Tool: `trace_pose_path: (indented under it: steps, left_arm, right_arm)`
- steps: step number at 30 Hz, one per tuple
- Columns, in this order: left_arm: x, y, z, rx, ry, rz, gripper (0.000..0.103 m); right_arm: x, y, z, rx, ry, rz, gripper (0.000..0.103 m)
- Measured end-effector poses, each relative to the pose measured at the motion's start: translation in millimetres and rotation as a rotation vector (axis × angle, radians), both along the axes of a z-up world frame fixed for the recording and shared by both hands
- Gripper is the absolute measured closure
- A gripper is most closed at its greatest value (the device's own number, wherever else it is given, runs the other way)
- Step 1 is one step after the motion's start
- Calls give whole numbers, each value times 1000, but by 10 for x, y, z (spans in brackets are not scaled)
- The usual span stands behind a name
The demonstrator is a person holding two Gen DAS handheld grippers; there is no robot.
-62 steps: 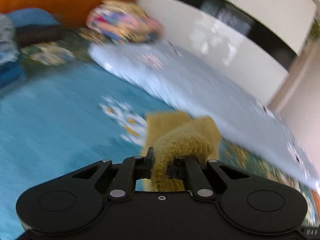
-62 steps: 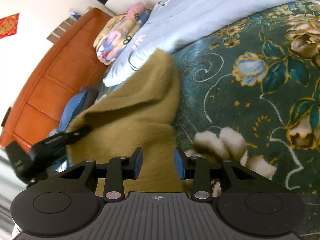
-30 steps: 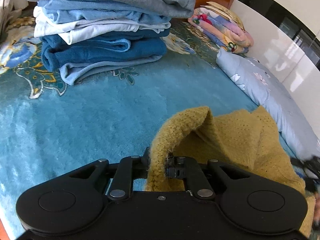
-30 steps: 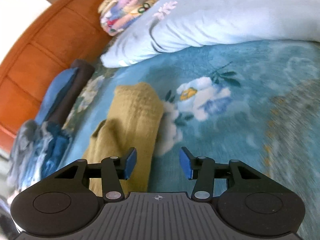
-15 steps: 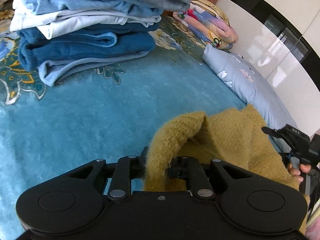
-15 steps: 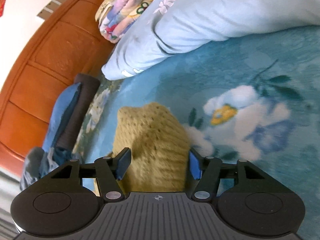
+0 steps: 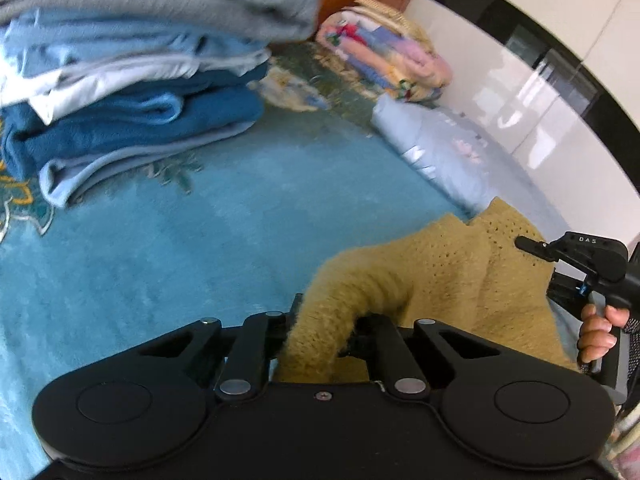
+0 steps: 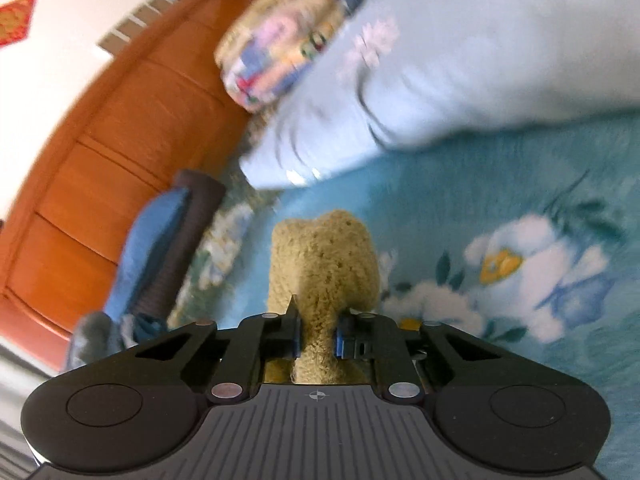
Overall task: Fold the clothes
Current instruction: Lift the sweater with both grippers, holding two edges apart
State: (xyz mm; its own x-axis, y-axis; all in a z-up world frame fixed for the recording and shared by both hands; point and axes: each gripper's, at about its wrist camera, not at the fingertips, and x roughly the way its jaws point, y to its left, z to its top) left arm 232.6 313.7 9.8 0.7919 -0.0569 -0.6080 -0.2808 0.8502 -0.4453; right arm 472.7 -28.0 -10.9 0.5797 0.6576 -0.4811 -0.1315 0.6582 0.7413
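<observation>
**Mustard knit pinched at both ends, lifted over blue bedspread**

Nearest, left wrist view: left tool (image 7: 322,330) clenched on a bunched fold of the mustard knit garment (image 7: 440,280). Fuzzy, loosely knitted, small open holes in the weave. Arches up out of the jaws, then spreads right in a broad rumpled sheet toward the far side of the frame.

Right wrist view: right tool (image 8: 316,336) jaws just closed in, blue pads now pressing a narrow neck of the same garment (image 8: 324,264). Above the pads, bulges into a rounded lump; same holey knit texture, ochre-yellow, soft nap.

Right edge of left view: right tool seen from outside (image 7: 576,254), black, tip touching the far edge of the knit. Fingers (image 7: 596,330) of a hand wrapped round its handle below.

Underneath: plush blue bedspread (image 7: 180,248) with white and yellow flower print (image 8: 532,264). Garment partly raised off it between the two tools, rest hidden behind the tool bodies.

Mid distance: stack of folded clothes (image 7: 132,92), grey on top, pale blue and white in the middle, dark blue below; well apart from the knit. Blurred.

Further: pale blue pillow (image 8: 440,92) along the bed edge, colourful folded quilt (image 7: 384,60) beyond it.

Farthest: orange-brown wooden headboard (image 8: 120,152), white wall.
</observation>
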Motion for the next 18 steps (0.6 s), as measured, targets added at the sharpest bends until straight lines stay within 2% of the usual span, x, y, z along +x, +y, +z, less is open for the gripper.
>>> trace_pose_path:
  steps: [5, 18]
  left_arm:
    - [-49, -287, 382, 25, -84, -60, 96]
    - [-258, -1234, 1597, 87, -327, -173, 96]
  right_arm:
    - [-268, -483, 470, 30, -113, -42, 91]
    - [-1308, -1901, 1997, 43, -450, -137, 91]
